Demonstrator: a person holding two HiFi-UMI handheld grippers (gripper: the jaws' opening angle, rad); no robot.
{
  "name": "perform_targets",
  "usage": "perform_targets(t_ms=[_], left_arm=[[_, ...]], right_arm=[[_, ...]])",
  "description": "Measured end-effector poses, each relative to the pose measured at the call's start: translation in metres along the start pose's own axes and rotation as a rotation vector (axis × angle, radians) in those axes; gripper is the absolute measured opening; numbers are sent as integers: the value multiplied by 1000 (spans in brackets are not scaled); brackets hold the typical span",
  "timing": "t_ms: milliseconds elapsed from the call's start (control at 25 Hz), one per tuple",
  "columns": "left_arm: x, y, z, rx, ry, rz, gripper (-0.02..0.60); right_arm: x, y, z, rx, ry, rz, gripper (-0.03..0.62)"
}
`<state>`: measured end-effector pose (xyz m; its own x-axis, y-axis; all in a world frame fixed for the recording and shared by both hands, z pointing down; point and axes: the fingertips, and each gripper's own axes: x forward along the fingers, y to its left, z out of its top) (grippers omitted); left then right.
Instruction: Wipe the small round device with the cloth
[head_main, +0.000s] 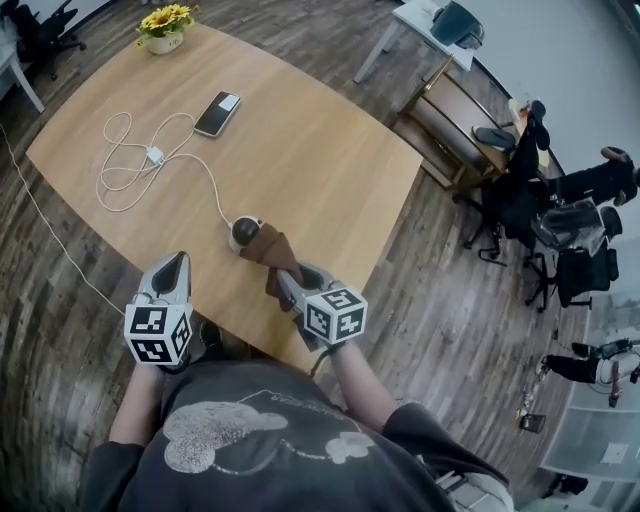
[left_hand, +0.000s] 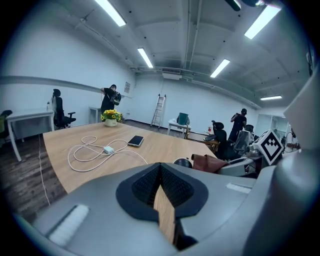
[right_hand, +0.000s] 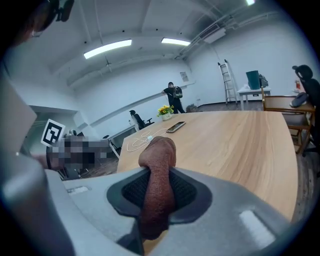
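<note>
1. Office floor space held a large wooden table. A flower pot stood at the far left corner, with a phone and a loosely coiled white cable nearer in.
2. The small round device sat on the table towards the near edge. The cable appeared to run up to its far left side.
3. The right gripper had its jaws clamped on a brown cloth. A thick fold was pinched between the pads and stood out beyond the tips.
4. The free end of the cloth lay against the near right side of the device and appeared to touch it.
5. The left gripper sat to the left of the device and apart from it. Its jaws were together with nothing between them.
6. Assessment: wiping looked to be at or near first contact, with most of the device's surface uncovered.
7. Recommendation:
   - Drape the projecting fold over the top of the device and use short, light strokes around its curve.
   - Keep the hard jaw tips off the casing.
   - The device looked light and unsecured, so a firm push could slide it or drag the cable.
   - Steadying it with the idle left gripper would be prudent.
</note>
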<state>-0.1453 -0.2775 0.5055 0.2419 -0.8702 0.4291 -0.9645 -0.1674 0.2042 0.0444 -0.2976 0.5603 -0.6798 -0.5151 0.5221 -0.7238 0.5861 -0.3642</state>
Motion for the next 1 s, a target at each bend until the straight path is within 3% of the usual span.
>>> perform_targets(t_ms=[280,600,1000], left_arm=[[-3,-11,7,15,-10,1,18],[-6,-11,0,12,3,1,18],[-1,-9,-3,3,2,-21,18]], right_arm=[[41,-4,-24,45,107,28,78],[54,-19,-58,81,242,-23,79],[33,-23,-66,109,239,-51,78]])
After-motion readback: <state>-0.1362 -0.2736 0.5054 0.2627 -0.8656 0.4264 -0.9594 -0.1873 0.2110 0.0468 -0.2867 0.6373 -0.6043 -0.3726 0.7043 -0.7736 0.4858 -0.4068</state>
